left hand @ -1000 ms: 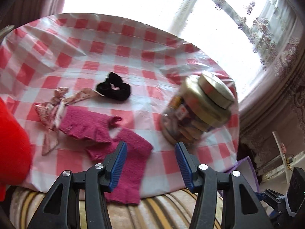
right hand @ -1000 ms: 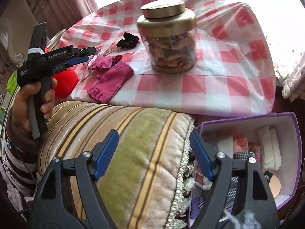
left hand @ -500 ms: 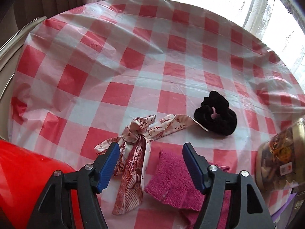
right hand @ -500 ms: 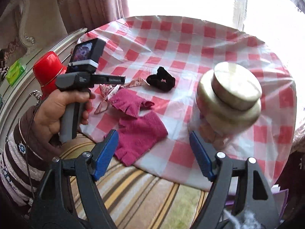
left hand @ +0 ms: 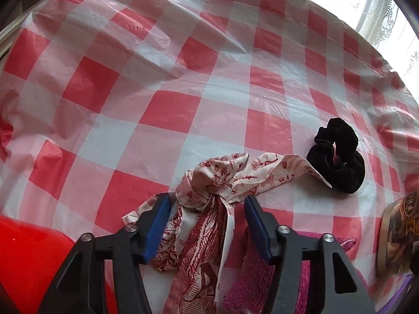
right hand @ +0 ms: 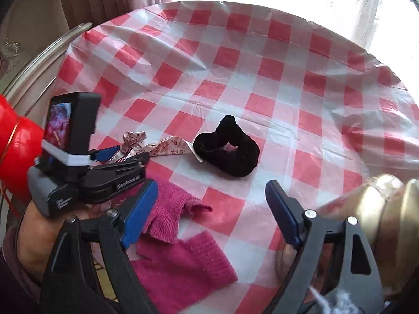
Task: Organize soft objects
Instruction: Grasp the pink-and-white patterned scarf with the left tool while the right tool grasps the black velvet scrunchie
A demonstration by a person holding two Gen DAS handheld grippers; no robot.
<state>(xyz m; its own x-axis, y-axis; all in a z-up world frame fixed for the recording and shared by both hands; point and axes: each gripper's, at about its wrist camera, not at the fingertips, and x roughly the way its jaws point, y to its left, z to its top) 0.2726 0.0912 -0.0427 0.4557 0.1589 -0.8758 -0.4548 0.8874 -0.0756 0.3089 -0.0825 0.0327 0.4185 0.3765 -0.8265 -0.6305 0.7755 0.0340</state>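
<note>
A white ribbon bow with red print [left hand: 209, 180] lies on the red-and-white checked tablecloth [left hand: 183, 78]. My left gripper [left hand: 208, 212] is down over the bow, its jaws closing with the knot and tails between the blue pads; no firm pinch shows. In the right wrist view the left gripper [right hand: 125, 154] sits on the ribbon [right hand: 165, 145], held by a hand. A black scrunchie [right hand: 227, 154] lies just past my right gripper [right hand: 212, 201], whose jaws are opening with nothing between them. Two pink knitted gloves [right hand: 170, 209] [right hand: 183, 264] lie at the table's near edge.
A glass jar with a gold lid [right hand: 379, 209] stands close to the right finger, also at the left wrist view's right edge [left hand: 398, 235]. A red rounded object [right hand: 18, 144] sits at the left. A silver rim [right hand: 44, 55] borders the table, with curtains and a bright window behind.
The left gripper dropped forward from the gloves onto the ribbon bow and its jaws narrowed around it. The right gripper swung from the striped cushion and purple box to over the table.
</note>
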